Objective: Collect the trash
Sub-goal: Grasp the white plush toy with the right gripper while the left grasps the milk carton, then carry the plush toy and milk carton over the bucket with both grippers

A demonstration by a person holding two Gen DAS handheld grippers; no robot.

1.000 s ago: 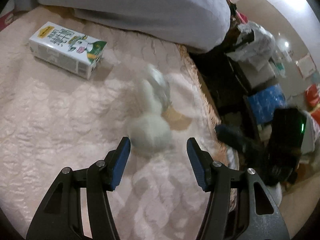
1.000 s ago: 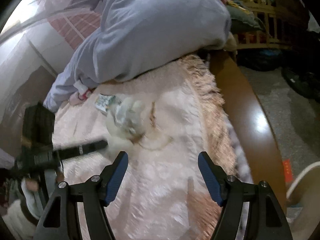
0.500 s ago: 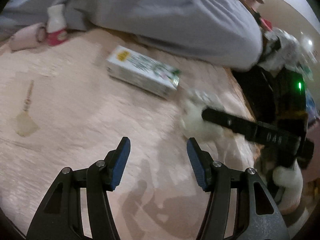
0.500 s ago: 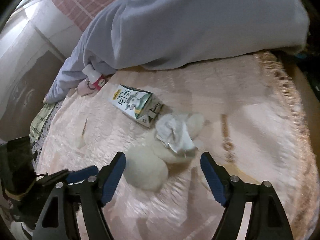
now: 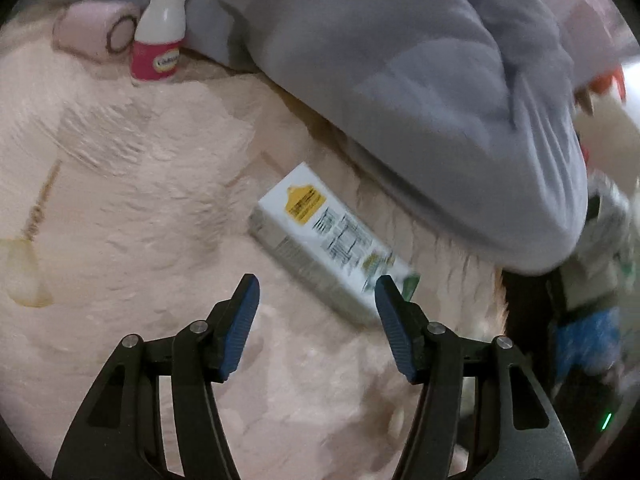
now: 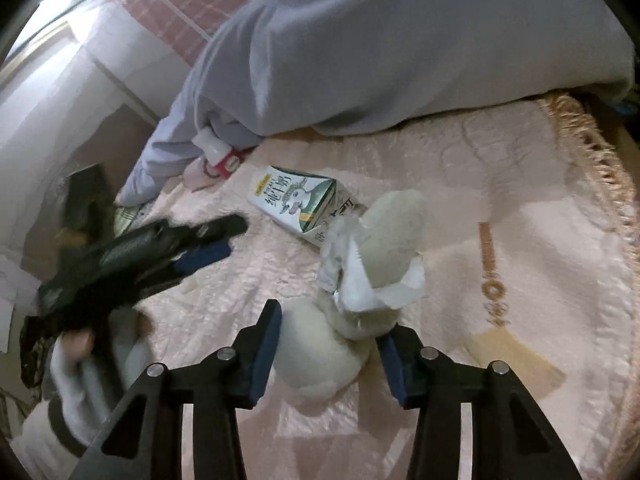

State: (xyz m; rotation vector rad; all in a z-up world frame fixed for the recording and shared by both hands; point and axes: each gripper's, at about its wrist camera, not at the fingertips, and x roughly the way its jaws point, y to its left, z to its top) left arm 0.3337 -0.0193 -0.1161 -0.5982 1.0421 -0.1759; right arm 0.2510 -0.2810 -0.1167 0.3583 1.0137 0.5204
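Note:
A white milk carton (image 5: 328,248) lies flat on the pink bedspread; it also shows in the right wrist view (image 6: 298,202). My left gripper (image 5: 316,300) is open, just in front of the carton, its right finger level with the carton's near end. A crumpled silver-white wrapper (image 6: 360,276) rests against cream plush pieces (image 6: 320,352). My right gripper (image 6: 330,332) is open, its fingers on either side of the lower plush piece. A small white bottle with a pink label (image 5: 160,44) lies by the grey duvet. The left gripper appears as a dark blur in the right wrist view (image 6: 160,248).
A big grey duvet (image 5: 420,80) covers the far side of the bed. A pink roll (image 5: 96,32) lies next to the bottle. The fringed bed edge (image 6: 608,184) runs down the right. Dark clutter and bags (image 5: 592,312) sit on the floor beyond the bed.
My left gripper swung left, away from the plush, and closed in on the milk carton. My right gripper moved forward and down until its fingers flank the lower plush piece.

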